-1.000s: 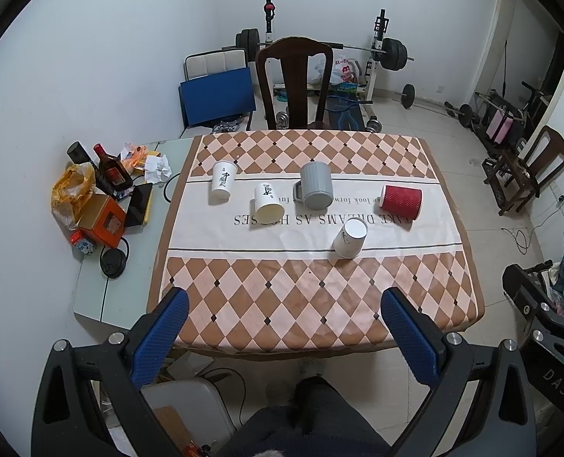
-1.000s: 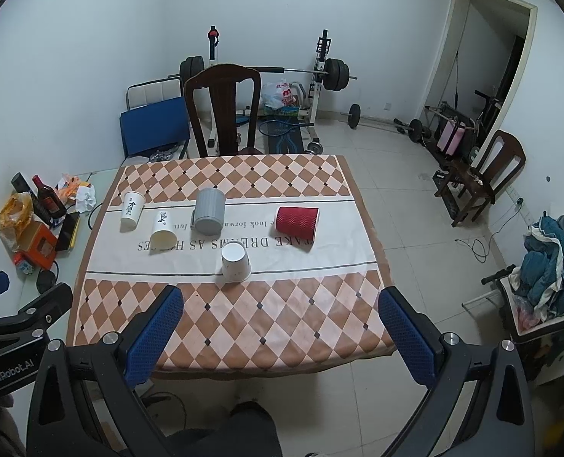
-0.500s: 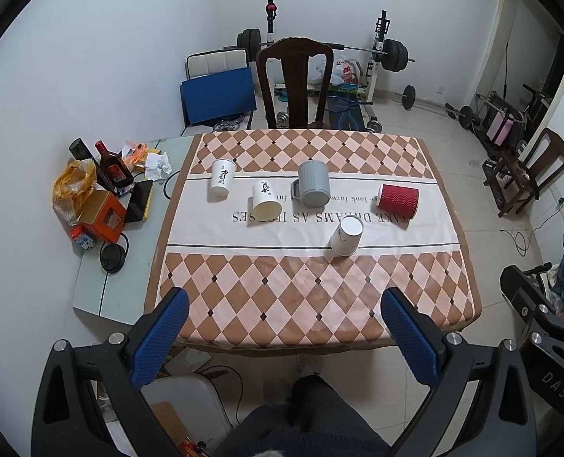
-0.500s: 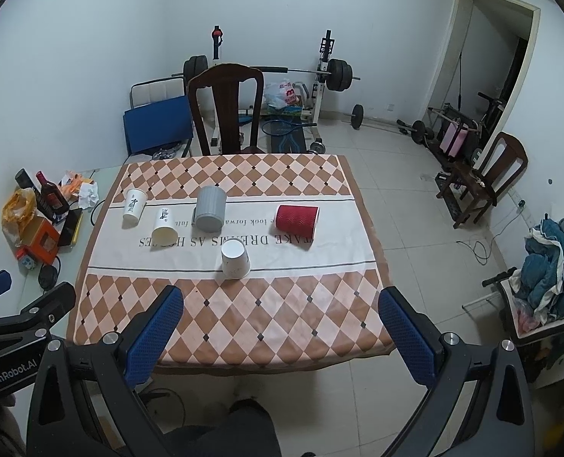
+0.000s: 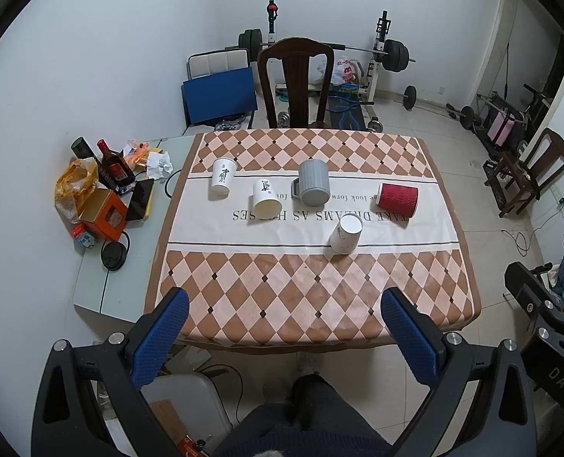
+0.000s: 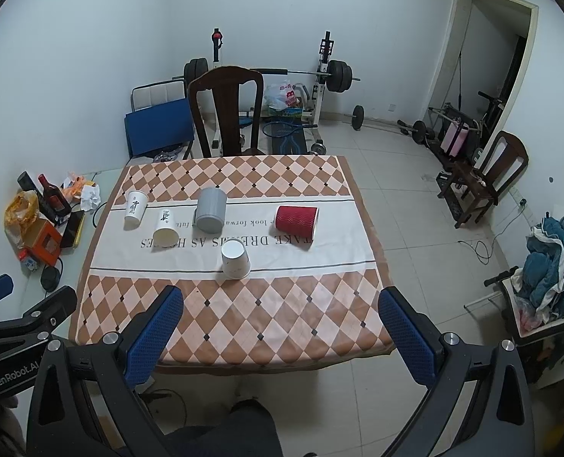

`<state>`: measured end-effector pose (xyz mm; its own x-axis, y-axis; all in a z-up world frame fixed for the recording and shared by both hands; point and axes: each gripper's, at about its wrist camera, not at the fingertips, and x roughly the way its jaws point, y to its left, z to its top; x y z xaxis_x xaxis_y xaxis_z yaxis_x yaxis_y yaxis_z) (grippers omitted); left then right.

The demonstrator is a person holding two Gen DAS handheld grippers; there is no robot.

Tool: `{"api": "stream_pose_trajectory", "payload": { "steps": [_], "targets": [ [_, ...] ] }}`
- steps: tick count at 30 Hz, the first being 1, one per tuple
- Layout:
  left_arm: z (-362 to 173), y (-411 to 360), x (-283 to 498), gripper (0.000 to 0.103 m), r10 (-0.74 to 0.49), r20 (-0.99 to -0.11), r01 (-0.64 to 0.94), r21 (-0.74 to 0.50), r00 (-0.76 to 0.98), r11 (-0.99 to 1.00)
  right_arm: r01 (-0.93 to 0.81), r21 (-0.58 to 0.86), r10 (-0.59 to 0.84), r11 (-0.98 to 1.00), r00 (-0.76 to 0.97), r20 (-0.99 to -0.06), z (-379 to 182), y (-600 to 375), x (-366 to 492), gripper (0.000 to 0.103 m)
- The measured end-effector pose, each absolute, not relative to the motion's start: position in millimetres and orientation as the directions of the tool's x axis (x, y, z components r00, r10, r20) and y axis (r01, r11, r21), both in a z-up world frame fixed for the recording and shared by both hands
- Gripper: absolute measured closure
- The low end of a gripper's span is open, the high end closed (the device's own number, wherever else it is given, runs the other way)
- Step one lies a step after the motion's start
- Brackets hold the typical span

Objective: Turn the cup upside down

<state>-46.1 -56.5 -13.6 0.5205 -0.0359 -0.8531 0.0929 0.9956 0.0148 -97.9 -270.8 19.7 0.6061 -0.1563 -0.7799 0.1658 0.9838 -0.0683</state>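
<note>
Nearest the viewer, a seated person holds two grippers above the near edge of a dining table. The left gripper has its blue-padded fingers spread wide apart and holds nothing. The right gripper is the same, wide open and empty. Both hang well short of every cup.

The table is covered by a checked cloth with a white band across its middle. The cup nearest the grippers is a white paper cup, standing on that band a little right of centre with its flat base up, so it already looks inverted. Just beyond it, toward the far right of the band, a red ribbed paper cup lies on its side. This looks like the cup that needs turning. It is likely very light and thin-walled, so a hard squeeze would crush it. The ribbed sleeve should give decent grip. A gentle hold across the middle of its body seems best.

Left of the red cup, a grey ridged mug with a handle stands rim down. Further left, a cream paper cup lies tipped with its mouth toward the viewer, and a white printed paper cup stands upside down near the band's left end.

Beyond the table stands a dark wooden chair. Behind that, a barbell rack sits against the back wall.
</note>
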Motion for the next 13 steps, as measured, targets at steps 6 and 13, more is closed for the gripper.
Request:
{"api": "stream_pose_trajectory", "payload": {
  "steps": [6, 13],
  "targets": [
    [-14, -59, -51, 0.0, -0.032, -0.855, 0.081, 0.012, 0.517, 0.997, 0.166, -0.067, -0.155, 0.984, 0.606, -0.78, 19, -273, -97, 0.0],
    [-13, -63, -59, 0.0, -0.038, -0.852, 0.084, 0.008, 0.522, 0.996, 0.168, -0.066, -0.156, 0.984, 0.606, -0.78, 21, -273, -100, 0.0]
  ]
}}
